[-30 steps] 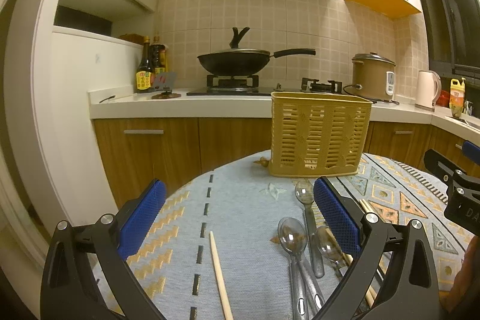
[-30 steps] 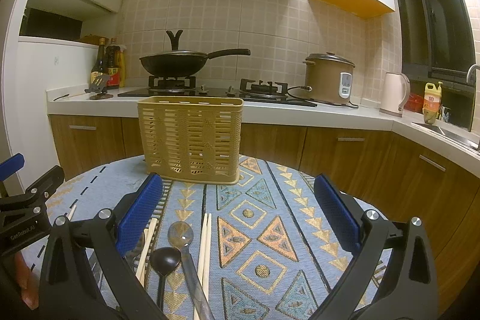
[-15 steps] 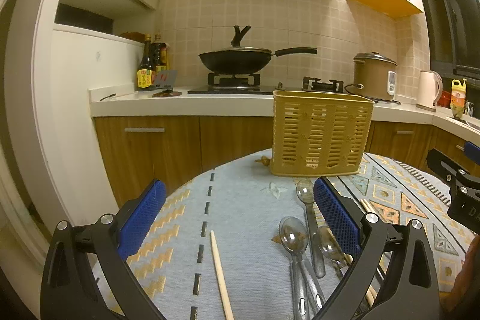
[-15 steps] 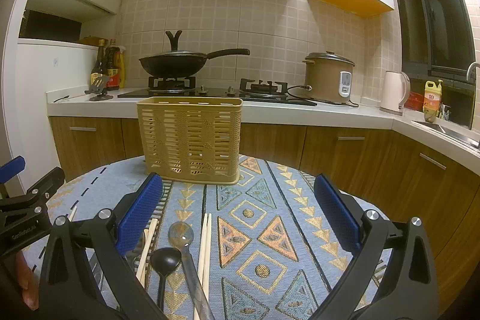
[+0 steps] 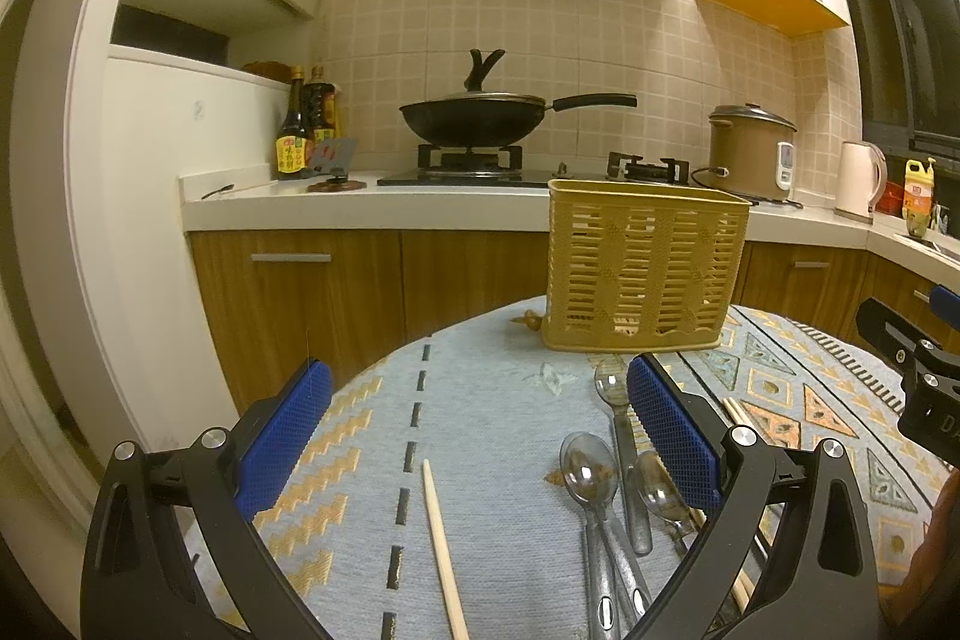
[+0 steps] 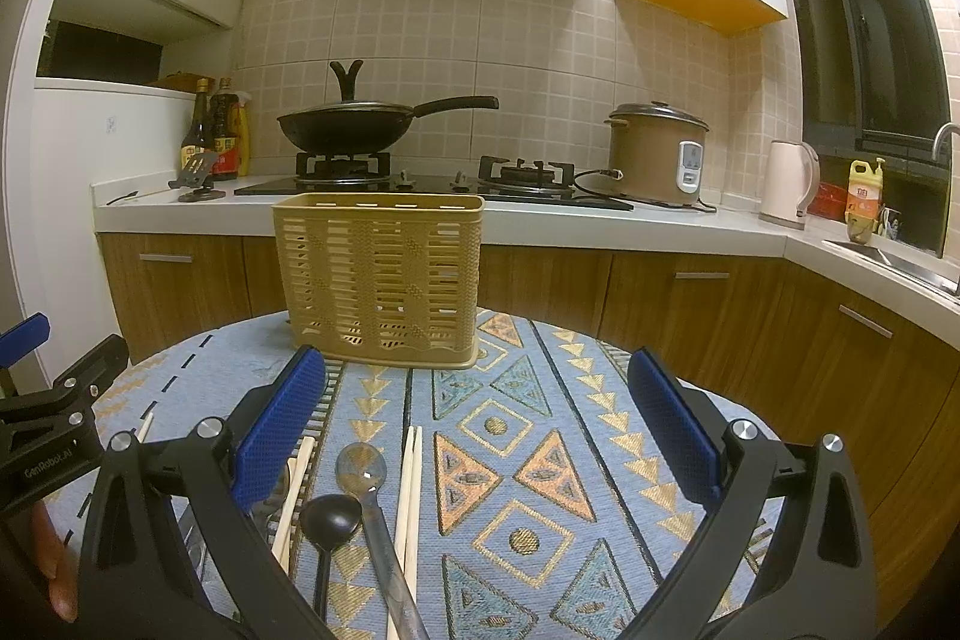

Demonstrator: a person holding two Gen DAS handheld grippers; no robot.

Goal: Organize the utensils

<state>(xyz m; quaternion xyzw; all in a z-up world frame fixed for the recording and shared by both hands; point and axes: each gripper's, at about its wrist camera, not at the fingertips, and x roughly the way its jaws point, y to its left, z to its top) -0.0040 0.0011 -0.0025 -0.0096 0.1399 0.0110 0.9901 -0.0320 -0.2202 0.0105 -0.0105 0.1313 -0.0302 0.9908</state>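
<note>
A tan slotted utensil basket (image 5: 642, 268) stands upright at the far side of the round table; it also shows in the right wrist view (image 6: 381, 274). My left gripper (image 5: 480, 436) is open and empty above a single chopstick (image 5: 443, 544) and three metal spoons (image 5: 591, 478). My right gripper (image 6: 477, 430) is open and empty; below it lie a metal spoon (image 6: 360, 466), a black spoon (image 6: 330, 517) and a chopstick pair (image 6: 410, 484). More chopsticks (image 6: 294, 490) lie partly hidden under its left finger.
The table carries a blue patterned cloth (image 6: 540, 460). Behind it runs a counter (image 5: 372, 205) with a wok (image 5: 474, 118) on the stove, sauce bottles (image 5: 303, 130), a rice cooker (image 6: 657, 154) and a kettle (image 6: 789, 184). The other gripper shows at each view's edge.
Both views have shifted very slightly; the basket sits marginally further right in the left wrist view. Both grippers stay open and the utensils have not moved.
</note>
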